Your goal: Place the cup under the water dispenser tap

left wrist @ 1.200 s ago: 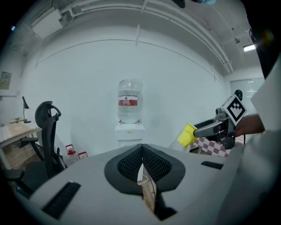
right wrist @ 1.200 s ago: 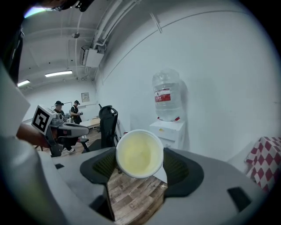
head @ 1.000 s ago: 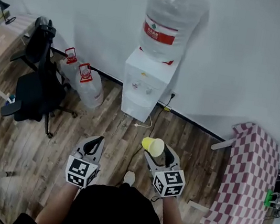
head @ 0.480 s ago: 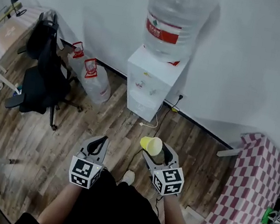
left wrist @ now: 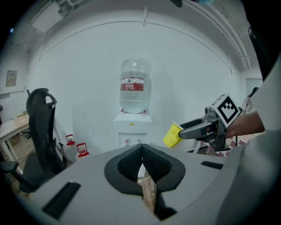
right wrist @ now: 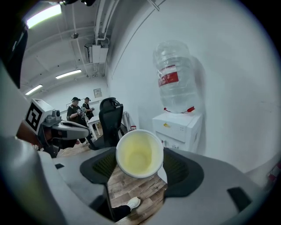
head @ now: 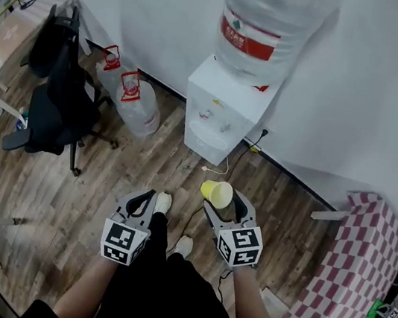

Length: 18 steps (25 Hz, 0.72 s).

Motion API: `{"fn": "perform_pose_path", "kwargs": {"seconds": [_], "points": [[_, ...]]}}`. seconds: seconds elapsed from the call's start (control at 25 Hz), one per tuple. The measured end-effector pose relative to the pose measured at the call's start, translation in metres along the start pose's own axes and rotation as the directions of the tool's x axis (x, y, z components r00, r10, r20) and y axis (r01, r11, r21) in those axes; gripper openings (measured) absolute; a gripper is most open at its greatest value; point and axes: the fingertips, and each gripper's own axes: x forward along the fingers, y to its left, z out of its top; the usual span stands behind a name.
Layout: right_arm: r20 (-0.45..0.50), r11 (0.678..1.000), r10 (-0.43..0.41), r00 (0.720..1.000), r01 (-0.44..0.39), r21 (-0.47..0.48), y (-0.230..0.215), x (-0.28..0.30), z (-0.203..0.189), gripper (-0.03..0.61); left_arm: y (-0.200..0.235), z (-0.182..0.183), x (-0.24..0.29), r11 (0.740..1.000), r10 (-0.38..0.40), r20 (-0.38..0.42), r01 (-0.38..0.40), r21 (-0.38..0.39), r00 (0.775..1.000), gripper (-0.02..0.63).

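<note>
Closed in on water dispenser (head: 226, 110) over the last second; taps (head: 218, 124) not yet within reach. Carrying yellow cup (head: 217, 193) clamped sideways in right gripper (head: 223, 202), above the floor (head: 146, 161), well apart from dispenser. Left gripper (head: 139, 201) pressed closed, empty.

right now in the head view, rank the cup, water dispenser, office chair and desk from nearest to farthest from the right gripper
1. The cup, held by the right gripper itself.
2. The water dispenser, ahead against the wall.
3. The office chair, well off to the left.
4. The desk, past the chair in the far left corner.
</note>
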Motion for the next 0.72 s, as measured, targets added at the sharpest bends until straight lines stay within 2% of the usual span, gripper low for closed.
{"fn": "perform_pose_path", "kwargs": {"seconds": [0.36,0.72], "points": [[-0.056,0.998,-0.058,0.997,0.058,-0.007,-0.026,0.111,0.014,0.342,0.060,0.008,0.096,0.997,-0.079,-0.029,0.080,0.018,0.996,0.014],[-0.125,0.992,-0.122,0.985,0.123,-0.004,-0.066,0.227,-0.005,0.342,0.120,-0.016,0.195,0.990,-0.132,-0.081,0.135,0.029,0.988,0.014]]}}
